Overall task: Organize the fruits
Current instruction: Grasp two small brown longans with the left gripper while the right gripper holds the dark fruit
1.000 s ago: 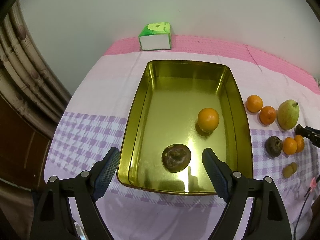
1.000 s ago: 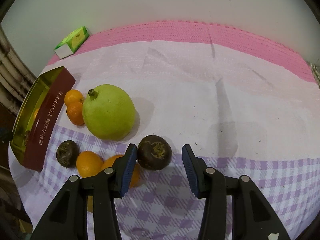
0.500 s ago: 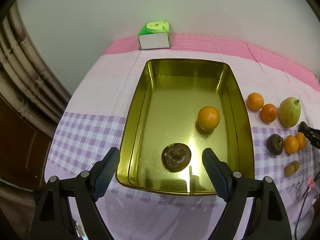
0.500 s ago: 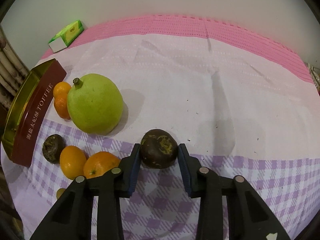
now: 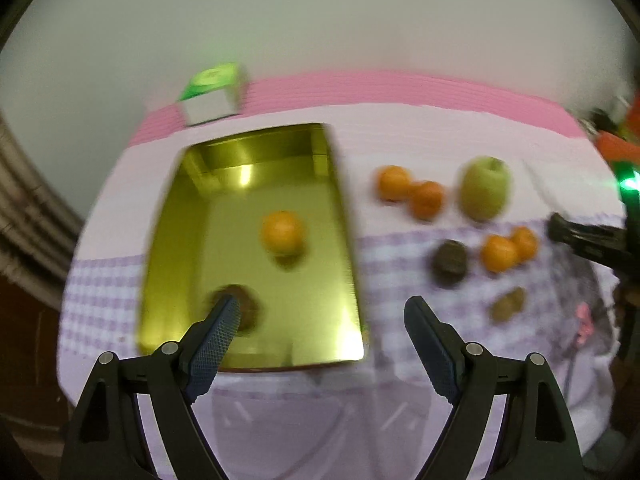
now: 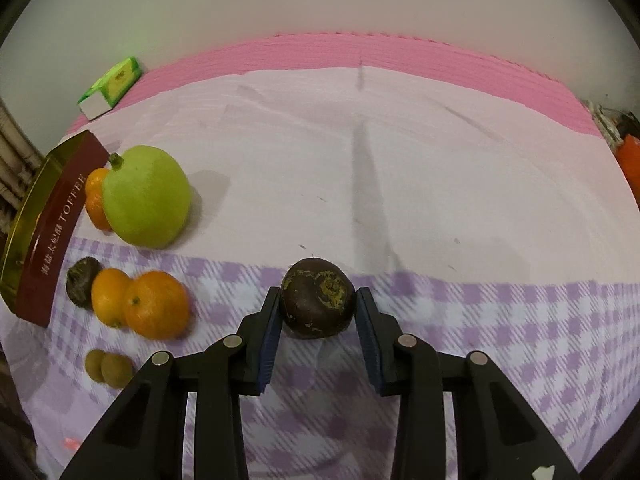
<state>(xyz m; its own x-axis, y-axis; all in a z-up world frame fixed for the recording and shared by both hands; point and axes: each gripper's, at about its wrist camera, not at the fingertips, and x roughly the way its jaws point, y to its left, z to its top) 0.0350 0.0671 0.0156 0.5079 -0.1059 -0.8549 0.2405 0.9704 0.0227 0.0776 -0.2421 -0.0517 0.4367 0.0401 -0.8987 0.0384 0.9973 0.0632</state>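
Note:
My right gripper (image 6: 317, 306) is shut on a dark brown passion fruit (image 6: 318, 298), both pads pressed on its sides over the checked cloth. To its left lie a green pear (image 6: 146, 196), two oranges (image 6: 156, 305), another dark passion fruit (image 6: 82, 286) and two small brown fruits (image 6: 110, 367). My left gripper (image 5: 320, 320) stands open and empty over the near right corner of the gold tin (image 5: 156, 240). In the tin lie an orange (image 5: 281, 232) and a dark fruit (image 5: 248, 308), partly hidden by my left finger. The left wrist view is blurred.
A green and white box (image 5: 212, 94) stands behind the tin on the pink strip. The tin's red side (image 6: 48, 236) reads TOFFEE. The other gripper's black tip (image 5: 580, 236) shows at the right edge. A wall rises behind the table.
My right gripper closed onto the dark passion fruit and drew it toward the right, away from the other fruit. My left gripper swung right, so the tin now sits left of centre.

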